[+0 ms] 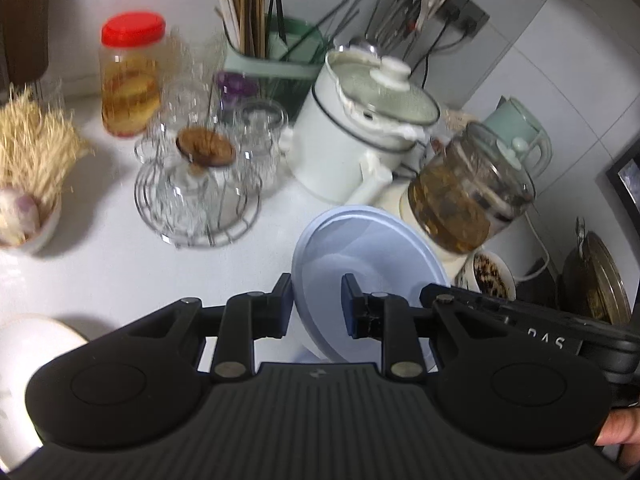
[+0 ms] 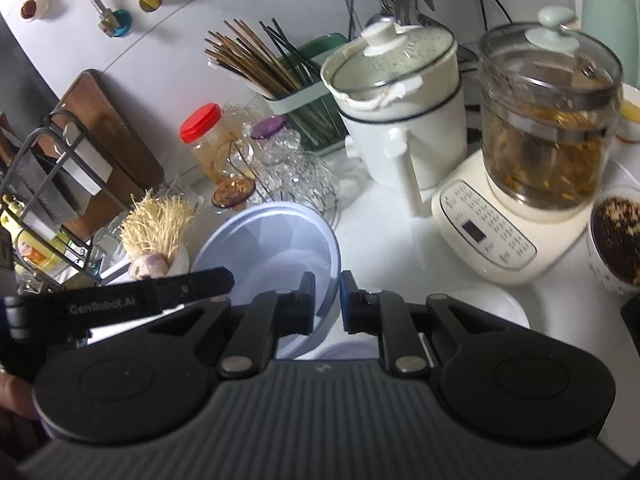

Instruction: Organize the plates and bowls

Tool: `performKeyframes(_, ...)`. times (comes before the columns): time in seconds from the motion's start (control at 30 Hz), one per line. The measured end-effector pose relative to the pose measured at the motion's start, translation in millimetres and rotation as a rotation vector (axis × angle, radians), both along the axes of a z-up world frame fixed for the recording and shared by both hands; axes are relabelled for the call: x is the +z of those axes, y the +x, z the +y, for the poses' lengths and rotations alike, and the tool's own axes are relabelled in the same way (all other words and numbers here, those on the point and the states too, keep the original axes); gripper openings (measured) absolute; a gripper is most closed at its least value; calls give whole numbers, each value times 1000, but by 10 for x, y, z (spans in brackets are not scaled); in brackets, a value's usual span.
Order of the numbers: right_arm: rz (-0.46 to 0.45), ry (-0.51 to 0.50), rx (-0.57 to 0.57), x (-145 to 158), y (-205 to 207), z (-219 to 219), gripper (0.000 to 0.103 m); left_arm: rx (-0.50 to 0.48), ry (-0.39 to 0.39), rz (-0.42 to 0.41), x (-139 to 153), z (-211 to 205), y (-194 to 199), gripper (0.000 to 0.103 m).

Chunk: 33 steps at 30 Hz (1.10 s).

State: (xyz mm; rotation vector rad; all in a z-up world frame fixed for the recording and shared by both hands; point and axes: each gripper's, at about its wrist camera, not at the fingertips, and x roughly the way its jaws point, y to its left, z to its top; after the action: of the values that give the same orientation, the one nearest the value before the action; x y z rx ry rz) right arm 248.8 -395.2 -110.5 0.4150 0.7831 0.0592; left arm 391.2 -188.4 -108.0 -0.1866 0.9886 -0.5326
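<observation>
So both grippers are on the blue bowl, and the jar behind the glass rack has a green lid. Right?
Not quite: the jar behind the glass rack has a red lid, plain in the left wrist view. The rest holds: the left gripper and the right gripper each straddle the rim of the blue bowl.

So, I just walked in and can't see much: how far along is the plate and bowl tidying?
Early, by the look of it. No finished stack is in view. In hand: both the left gripper and right gripper have their fingers around the rim of the tilted blue bowl. Left: a white bowl still sits loose on the counter.
</observation>
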Motion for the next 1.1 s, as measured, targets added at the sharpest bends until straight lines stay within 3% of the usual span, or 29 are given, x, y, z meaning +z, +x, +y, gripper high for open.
performKeyframes(0.33,109,32,-84,-402,-216,-8,15,-97,104,100,-354,-164,-95,28)
performKeyframes(0.9,198,-23,-134,-721,-376,105,17,-142,151,171,-672,-244,-179,28)
performKeyframes(1.0,201,-18,-151,-726,-374,99,18,-129,170,190,-698,-242,-148,38)
performKeyframes(1.07,198,-18,-161,-721,-375,94,18,-117,181,181,-681,-222,-140,53)
performKeyframes(1.1,197,-18,-165,-712,-378,91,18,-111,180,173,-665,-208,-133,55)
